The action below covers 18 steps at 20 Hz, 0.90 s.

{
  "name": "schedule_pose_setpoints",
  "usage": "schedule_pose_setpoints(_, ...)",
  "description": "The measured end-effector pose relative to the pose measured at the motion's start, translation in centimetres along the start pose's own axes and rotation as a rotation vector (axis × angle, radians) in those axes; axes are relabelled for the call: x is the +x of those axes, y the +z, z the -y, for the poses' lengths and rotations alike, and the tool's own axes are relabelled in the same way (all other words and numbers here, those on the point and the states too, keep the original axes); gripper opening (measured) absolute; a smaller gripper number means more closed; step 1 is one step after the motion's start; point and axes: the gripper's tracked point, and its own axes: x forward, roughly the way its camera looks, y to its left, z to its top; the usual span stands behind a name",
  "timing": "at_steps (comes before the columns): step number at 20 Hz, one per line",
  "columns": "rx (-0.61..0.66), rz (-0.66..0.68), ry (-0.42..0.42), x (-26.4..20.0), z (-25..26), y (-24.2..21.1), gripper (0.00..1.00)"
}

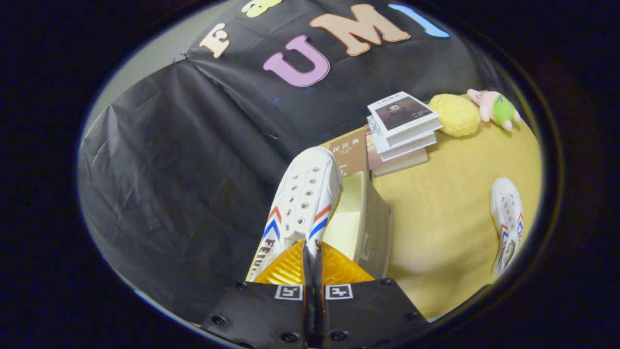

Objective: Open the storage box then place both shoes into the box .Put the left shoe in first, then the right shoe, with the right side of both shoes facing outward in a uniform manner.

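You are gripping a white shoe (301,203) with your gripper (313,259), both fingers clenched tight on the edge at its heel end so hardly any gap is showing between them. The shoe is pointing away from you, toe up toward the black cloth wall, showing rows of empty eyelets and red and blue chevron stripes on each side. It is hanging beside the open storage box (370,225), whose pale inside is showing just beyond your fingers. The second shoe (507,223) is lying on the yellow table (445,232), well apart from the box. Stacked books (402,131) are sitting behind the box.
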Motion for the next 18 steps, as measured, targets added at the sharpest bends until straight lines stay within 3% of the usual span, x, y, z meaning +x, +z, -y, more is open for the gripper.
schedule_pose_setpoints(13, 0.038, -0.147, -0.194, 6.8, 0.1, -6.0, 0.03)
schedule_pose_setpoints(18, 0.023, -0.215, -0.223, 8.8, -0.6, -8.1, 0.03)
